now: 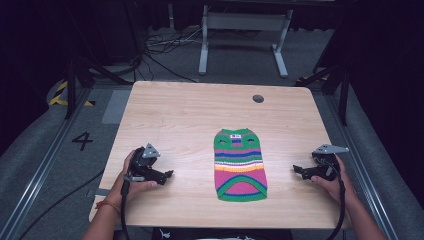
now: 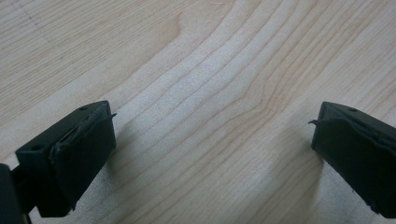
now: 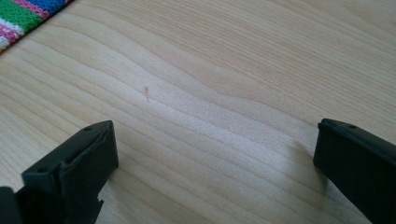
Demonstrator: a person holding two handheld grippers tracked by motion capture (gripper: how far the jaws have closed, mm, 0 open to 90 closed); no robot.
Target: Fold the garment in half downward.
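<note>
sweater on table | left claw left | right claw right

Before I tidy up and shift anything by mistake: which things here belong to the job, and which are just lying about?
Part of the job:
- striped knitted sweater, flat on the table
- left gripper, jaws open
- right gripper, jaws open

Just lying about:
- cables on the floor
- grey metal stand behind the table

The tabletop was brightly, evenly lit against dark surroundings. Close views were soft, with faint shadows beneath blurred black jaws.
</note>
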